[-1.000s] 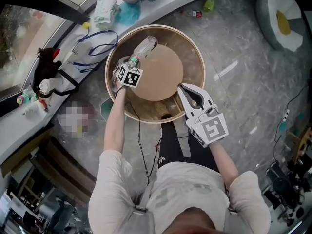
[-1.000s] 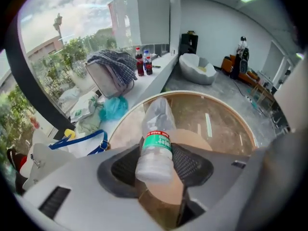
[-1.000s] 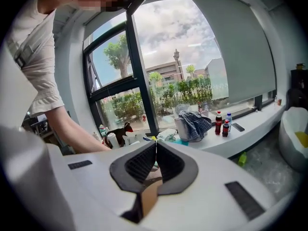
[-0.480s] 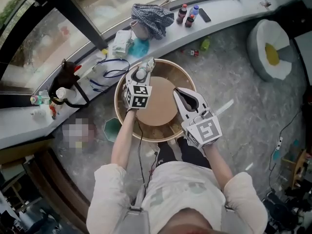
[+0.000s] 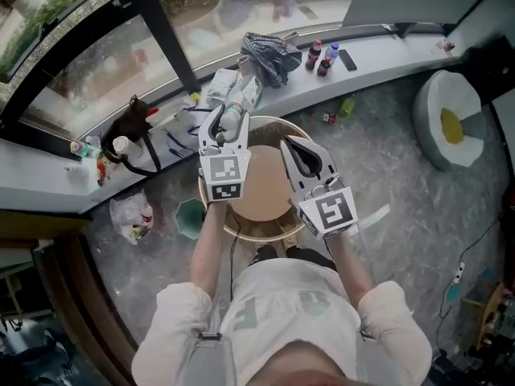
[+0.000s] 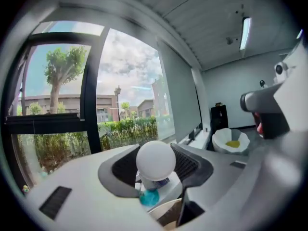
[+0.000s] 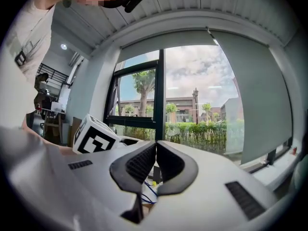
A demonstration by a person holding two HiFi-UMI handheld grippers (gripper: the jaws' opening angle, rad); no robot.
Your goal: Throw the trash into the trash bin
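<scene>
- Left gripper (image 6: 156, 154) has its jaws partly apart, and both ribbed pads press on a clear plastic bottle (image 5: 235, 116), seen end-on in the left gripper view as a white rounded end between the pads.
- In the head view the bottle lies lengthwise between the white fingers (image 5: 212, 127), its far end pointing towards the window.
- From that view the bottle shows above the far side of the round tan trash bin (image 5: 265, 234), the side nearest the curved white window ledge (image 5: 378, 51).
- A flat brown round lid (image 5: 265, 185) covers most of the bin's mouth.
- The right gripper (image 7: 155, 147) has its jaws closed, the dark pads meeting at the tips, with nothing between them.
- In the head view the right gripper is held over the right part of the lid, just beside the left one and at about the same level.
- Each gripper carries a white cube with a black square marker (image 5: 220, 177).
- A checked cloth (image 5: 270, 51) and two dark bottles (image 5: 319, 55) lie on the ledge.
- On the grey marble floor (image 5: 386, 175) are a small green bottle (image 5: 346, 105) and a crumpled plastic bag (image 5: 133, 215).
</scene>
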